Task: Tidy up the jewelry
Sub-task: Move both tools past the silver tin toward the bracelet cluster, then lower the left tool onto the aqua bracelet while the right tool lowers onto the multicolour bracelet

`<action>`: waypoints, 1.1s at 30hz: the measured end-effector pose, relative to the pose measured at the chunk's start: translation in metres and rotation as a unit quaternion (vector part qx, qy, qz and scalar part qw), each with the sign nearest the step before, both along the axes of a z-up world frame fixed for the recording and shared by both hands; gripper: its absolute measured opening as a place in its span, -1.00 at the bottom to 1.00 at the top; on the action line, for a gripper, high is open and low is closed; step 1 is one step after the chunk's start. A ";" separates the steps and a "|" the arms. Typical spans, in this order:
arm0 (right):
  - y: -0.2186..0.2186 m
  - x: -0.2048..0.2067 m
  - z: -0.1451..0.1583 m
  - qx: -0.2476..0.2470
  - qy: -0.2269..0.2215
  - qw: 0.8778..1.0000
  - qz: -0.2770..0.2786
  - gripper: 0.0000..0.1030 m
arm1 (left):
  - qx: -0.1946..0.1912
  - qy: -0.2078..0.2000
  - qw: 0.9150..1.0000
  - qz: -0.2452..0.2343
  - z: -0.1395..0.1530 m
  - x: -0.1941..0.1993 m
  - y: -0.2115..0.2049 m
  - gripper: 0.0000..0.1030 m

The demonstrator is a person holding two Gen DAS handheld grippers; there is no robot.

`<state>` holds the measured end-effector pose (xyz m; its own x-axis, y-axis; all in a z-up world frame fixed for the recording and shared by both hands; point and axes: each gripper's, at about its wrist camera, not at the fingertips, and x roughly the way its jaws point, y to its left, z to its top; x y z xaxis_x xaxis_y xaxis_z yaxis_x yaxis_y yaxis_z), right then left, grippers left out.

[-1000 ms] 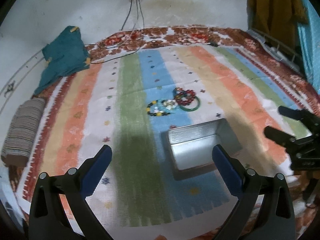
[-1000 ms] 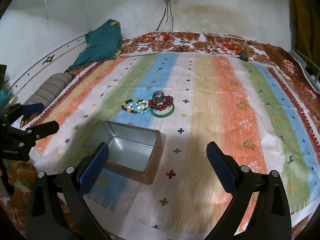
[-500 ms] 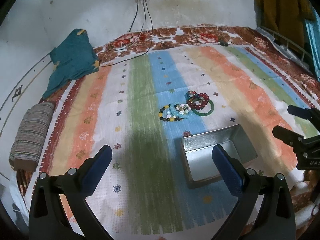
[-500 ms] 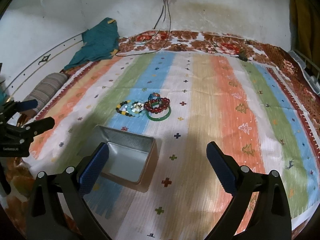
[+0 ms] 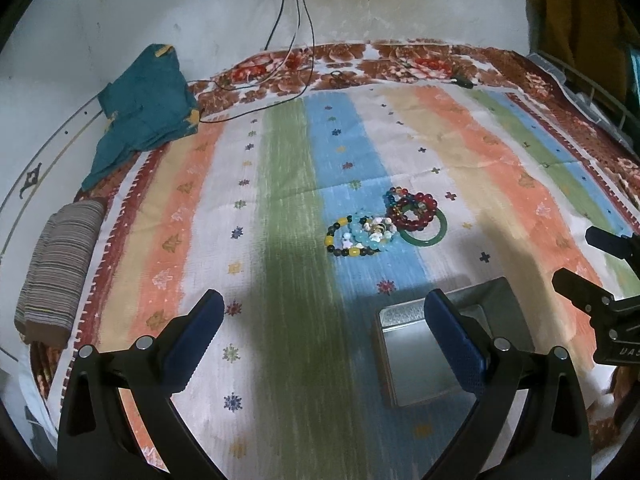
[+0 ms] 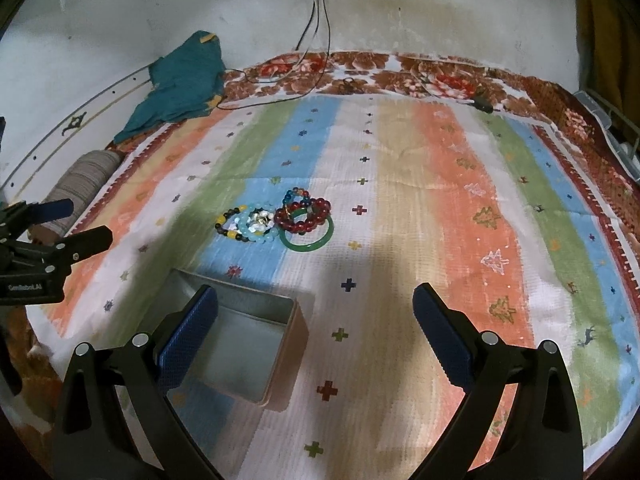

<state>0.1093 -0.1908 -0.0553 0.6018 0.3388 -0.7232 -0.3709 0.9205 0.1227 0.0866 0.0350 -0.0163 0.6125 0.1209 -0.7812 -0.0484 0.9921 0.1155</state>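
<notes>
A cluster of bracelets lies on the striped cloth: a green bangle (image 5: 425, 233) (image 6: 307, 237), a dark red bead bracelet (image 5: 416, 211) (image 6: 304, 216), a pale blue bead bracelet (image 5: 366, 236) (image 6: 256, 229) and a black-and-yellow bead bracelet (image 5: 340, 242) (image 6: 229, 226). An open empty metal tin (image 5: 416, 354) (image 6: 236, 342) sits nearer to me. My left gripper (image 5: 320, 328) is open above the cloth, its right finger over the tin. My right gripper (image 6: 314, 320) is open with its left finger over the tin. Neither holds anything.
A teal garment (image 5: 146, 108) lies at the far left by the wall. A striped rolled bolster (image 5: 56, 264) sits at the left edge. Cables (image 5: 296, 12) hang from a wall socket onto the floral bedcover (image 5: 400, 64). A wire rack (image 5: 580, 92) stands far right.
Both grippers have drawn back and shifted, so the tin now sits lower and closer in both views. The bracelets and tin have not moved on the cloth. Both grippers stay open.
</notes>
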 end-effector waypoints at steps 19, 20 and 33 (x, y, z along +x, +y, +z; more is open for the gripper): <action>0.008 0.040 -0.008 0.007 0.013 1.000 -0.010 0.92 | -0.006 0.032 0.999 0.034 -0.021 0.050 0.014 0.89; 0.009 0.043 -0.008 0.006 0.012 1.000 -0.011 0.92 | -0.006 0.034 0.999 0.036 -0.023 0.052 0.015 0.89; 0.020 0.075 -0.017 0.000 0.012 1.000 0.003 0.92 | -0.047 0.058 0.996 0.045 -0.038 0.080 0.035 0.83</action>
<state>0.1841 -0.1704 -0.0723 0.5818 0.3434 -0.7373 -0.3742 0.9179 0.1323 0.1663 0.0699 -0.0546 0.5080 0.0951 -0.8561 -0.1303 0.9909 0.0328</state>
